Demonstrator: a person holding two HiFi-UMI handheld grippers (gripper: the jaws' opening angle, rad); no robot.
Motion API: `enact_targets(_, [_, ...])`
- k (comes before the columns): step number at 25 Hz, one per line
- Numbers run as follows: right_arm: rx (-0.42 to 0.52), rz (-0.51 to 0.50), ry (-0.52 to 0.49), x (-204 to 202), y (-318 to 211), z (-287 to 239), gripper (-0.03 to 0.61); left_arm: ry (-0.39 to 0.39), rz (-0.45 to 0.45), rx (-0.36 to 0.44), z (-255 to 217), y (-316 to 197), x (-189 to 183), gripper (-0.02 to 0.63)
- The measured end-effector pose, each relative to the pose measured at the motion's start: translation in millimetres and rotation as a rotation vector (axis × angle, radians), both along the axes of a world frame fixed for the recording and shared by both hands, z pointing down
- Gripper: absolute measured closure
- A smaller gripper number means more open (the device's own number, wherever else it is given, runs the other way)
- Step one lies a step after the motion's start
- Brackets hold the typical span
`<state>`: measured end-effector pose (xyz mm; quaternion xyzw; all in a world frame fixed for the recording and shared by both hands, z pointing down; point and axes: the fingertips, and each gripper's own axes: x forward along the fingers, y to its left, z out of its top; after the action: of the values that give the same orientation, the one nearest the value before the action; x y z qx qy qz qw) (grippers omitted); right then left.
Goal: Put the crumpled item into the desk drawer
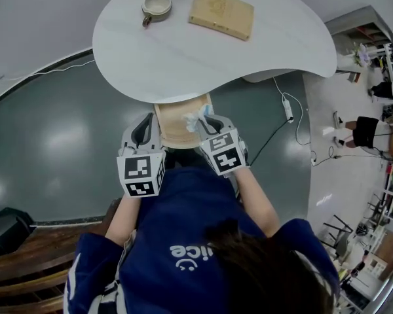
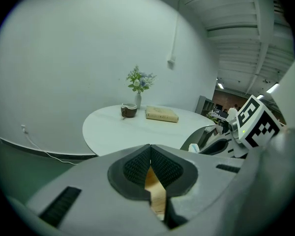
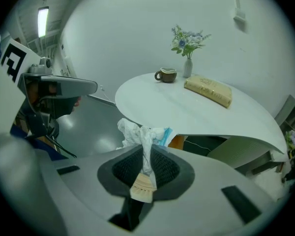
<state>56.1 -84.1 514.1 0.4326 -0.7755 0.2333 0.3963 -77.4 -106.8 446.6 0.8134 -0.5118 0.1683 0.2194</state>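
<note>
Blue-clad shoulders [image 1: 183,241] fill the bottom of the head view and hide most of both arms. Beyond them, the white table [image 1: 183,51] covers the back of the pulled-out wooden drawer [image 1: 173,126], and the two grippers mask its front edge. On the left gripper [image 2: 150,167] the pads are pressed together on nothing. The right gripper [image 3: 146,168] pinches the crumpled item [image 3: 140,134]. The item's white and blue bulk bunches out past the pads, above the drawer.

Mug [image 1: 156,6] near tan book [image 1: 221,14], flower vase [image 3: 188,48] behind
</note>
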Motion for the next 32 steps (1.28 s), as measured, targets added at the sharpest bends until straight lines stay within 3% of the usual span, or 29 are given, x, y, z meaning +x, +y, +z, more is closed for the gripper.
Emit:
enact_targets(16, [-0.177, -0.191, 0.036, -9.2, -18.9, 82.8, 0.522, -0.057, -0.118, -0.073, 12.7, -4.1, -10.9, 0.610])
enact_targets(32, [-0.273, -0.466, 0.196, -14.1, -15.9, 164.0, 0.522, -0.110, -0.254, -0.156, 31.0, 12.2, -33.5, 0.609])
